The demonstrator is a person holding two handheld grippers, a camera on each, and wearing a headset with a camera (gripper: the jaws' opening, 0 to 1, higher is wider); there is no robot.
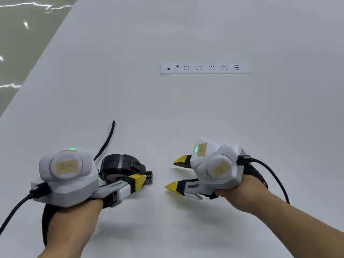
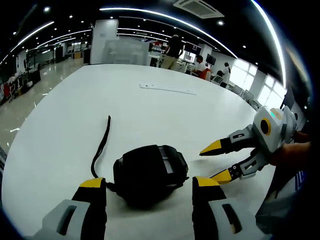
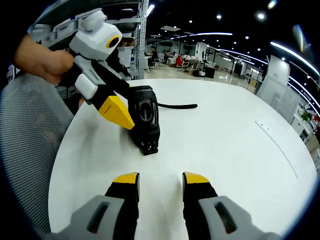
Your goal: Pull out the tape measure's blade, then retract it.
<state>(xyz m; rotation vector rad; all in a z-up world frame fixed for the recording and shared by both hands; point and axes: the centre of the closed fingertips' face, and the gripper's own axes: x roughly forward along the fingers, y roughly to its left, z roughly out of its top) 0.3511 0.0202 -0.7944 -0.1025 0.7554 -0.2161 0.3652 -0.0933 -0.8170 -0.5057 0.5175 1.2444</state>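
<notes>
Currently left gripper (image 2: 149, 183) fingers straddle black rounded tape measure (image 2: 150, 167), grip indeterminate; right gripper (image 1: 177, 173) fingers released, three o'clock.

The white table (image 1: 242, 107) carries a black tape measure (image 1: 121, 165) at the near left, its strap (image 1: 106, 142) trailing farther back. A white power strip (image 1: 205, 68) lies at the far middle.

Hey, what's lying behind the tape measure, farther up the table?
Its black strap trails away across the white table, with a power strip far beyond. The table right against the tape measure's far side is hidden.
</notes>
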